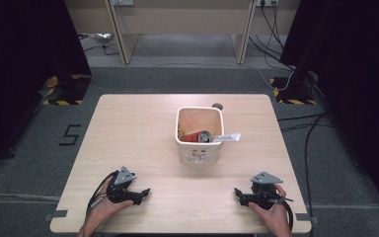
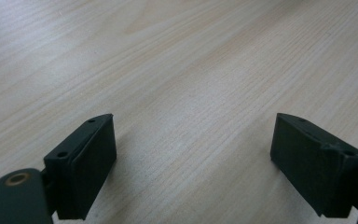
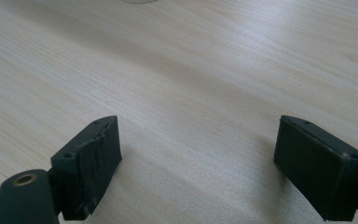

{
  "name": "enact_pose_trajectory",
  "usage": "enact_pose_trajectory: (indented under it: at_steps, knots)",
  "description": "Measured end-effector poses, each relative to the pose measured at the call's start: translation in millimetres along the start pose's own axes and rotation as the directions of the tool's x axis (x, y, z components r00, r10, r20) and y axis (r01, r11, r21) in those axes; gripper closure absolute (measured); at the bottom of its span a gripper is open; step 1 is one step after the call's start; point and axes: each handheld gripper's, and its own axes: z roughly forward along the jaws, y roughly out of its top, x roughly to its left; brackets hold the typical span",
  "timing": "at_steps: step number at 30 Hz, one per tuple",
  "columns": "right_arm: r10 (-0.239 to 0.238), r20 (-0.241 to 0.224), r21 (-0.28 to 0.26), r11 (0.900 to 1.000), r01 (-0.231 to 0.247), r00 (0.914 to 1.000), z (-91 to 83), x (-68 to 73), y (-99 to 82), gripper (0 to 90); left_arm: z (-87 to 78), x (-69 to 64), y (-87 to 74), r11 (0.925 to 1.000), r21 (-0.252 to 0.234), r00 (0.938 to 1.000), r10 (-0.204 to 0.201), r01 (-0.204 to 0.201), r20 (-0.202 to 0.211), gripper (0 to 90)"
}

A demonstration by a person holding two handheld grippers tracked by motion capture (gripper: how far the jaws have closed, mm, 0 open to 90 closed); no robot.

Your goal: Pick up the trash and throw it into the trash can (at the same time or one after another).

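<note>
Inside white bin (image 1: pixel 199 148): red can (image 1: pixel 197 137), silver packet (image 1: pixel 229 138).

High view: we look forward and down over the whole pale wooden table (image 1: pixel 138 148) from afar | left and right gripper views: we skim low, close over that same wood grain between black tongs.

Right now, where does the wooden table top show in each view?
High view: the table top lies centre frame, the white bin standing on it.
Left gripper view: it spreads beyond the open left gripper.
Right gripper view: it spreads beyond the open right gripper.
Shared landmark: its pale wood grain.
</note>
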Motion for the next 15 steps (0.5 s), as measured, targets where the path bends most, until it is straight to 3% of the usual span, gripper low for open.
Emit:
enact_pose_trajectory:
  at_steps: [15]
  knots:
    - [-0.002, 0.0, -0.001, 1.0, 0.002, 1.0, 0.0, -0.1, 0.0, 14.9, 0.1, -0.1, -0.1, 1.0, -0.002, 1.0, -0.001, 0.001, -0.001, 13.4]
